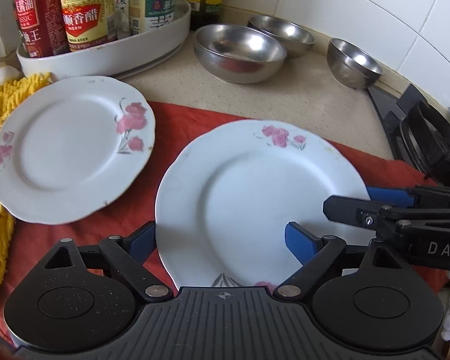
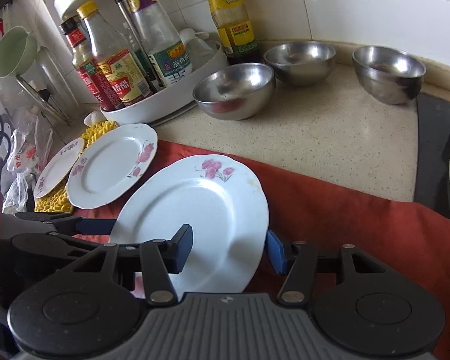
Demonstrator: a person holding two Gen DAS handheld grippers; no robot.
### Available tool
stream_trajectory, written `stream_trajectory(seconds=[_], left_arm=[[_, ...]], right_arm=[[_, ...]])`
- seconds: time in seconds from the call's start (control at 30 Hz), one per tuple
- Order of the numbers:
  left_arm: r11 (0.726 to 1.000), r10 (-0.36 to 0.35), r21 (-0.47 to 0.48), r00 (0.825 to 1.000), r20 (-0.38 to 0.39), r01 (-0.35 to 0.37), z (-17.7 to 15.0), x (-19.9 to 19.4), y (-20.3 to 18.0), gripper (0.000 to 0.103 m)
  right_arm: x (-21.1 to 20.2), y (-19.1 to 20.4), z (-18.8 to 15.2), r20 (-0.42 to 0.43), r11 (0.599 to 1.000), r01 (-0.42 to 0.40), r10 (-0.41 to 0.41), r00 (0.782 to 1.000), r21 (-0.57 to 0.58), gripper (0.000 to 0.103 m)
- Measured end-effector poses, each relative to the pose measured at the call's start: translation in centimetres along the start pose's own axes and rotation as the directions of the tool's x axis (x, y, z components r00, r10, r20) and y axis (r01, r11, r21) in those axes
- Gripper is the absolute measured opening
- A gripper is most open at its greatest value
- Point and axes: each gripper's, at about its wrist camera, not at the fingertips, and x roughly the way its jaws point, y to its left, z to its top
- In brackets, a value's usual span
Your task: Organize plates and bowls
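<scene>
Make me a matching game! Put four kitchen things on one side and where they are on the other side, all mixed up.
Things:
1. near plate
2. steel bowls
3. sauce bottles
4. far plate

Places:
A. in the white tray
B. between both grippers' fingers
C. on the bare counter
D. half on the yellow mat, half on the red cloth

Pairs: 1-B, 2-C, 3-A, 4-D

Both wrist views look down, close, at one plate (image 1: 255, 198).
</scene>
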Motion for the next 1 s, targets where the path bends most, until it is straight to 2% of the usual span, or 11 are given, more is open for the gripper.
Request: stream_trajectory(seconds=[0.13, 0.27, 0.37, 0.43, 0.53, 0.67, 0.8, 0.93, 1.0], left_arm=[[1.0, -0.022, -0.007, 1.0, 0.0, 0.022, -0.4, -0.9, 0.2, 0.093], [1.0, -0.008, -0.01, 1.0, 0.007, 0.008, -0.7, -1.5, 0.5, 0.092], [0.999, -0.021, -0.032, 1.0, 0.006, 0.021, -0.8, -1.8, 1.3, 0.09], [0.999, -0.019, -0.042, 1.0, 0.02, 0.02, -0.9, -2.2, 1.8, 0.092], [0.996, 0.019, -0.087, 0.999, 0.05, -0.015, -1.0, -3.4, 3.4, 0.094], [0.978, 0.069, -0.203, 0.995, 0.076, -0.052, -0.7, -4.8, 6.9, 0.097], [0.944, 0.14, -0.314, 0.985, 0.098, -0.103, 0.1, -5.5, 10.8, 0.098], [0.918, 0.192, -0.371, 0.976, 0.101, -0.142, 1.1, -5.5, 13.6, 0.098], [0.917, 0.201, -0.368, 0.975, 0.1, -0.151, 1.6, -5.2, 14.3, 0.098]], right_arm=[[-0.1, 0.2, 0.0, -0.012, 1.0, 0.003, -0.003, 1.0, -0.001, 0.052], [0.5, 0.6, 0.0, -0.03, 1.0, -0.009, 0.009, 1.0, -0.014, 0.052], [1.5, 0.5, 0.2, -0.059, 0.999, 0.032, -0.033, 0.998, -0.033, 0.052], [1.3, 0.1, 0.7, -0.036, 0.998, 0.053, -0.055, 0.998, -0.047, 0.052], [1.0, 0.2, 1.9, 0.012, 0.996, 0.069, -0.069, 0.998, -0.06, 0.052], [2.1, 2.3, 4.0, 0.038, 0.995, 0.015, -0.012, 0.999, -0.098, 0.052], [4.8, 5.5, 5.8, 0.031, 0.986, -0.06, 0.065, 0.997, -0.153, 0.053], [8.3, 7.3, 7.6, -0.01, 0.981, -0.11, 0.11, 0.994, -0.159, 0.054], [10.2, 7.6, 8.3, -0.051, 0.983, -0.13, 0.125, 0.991, -0.128, 0.054]])
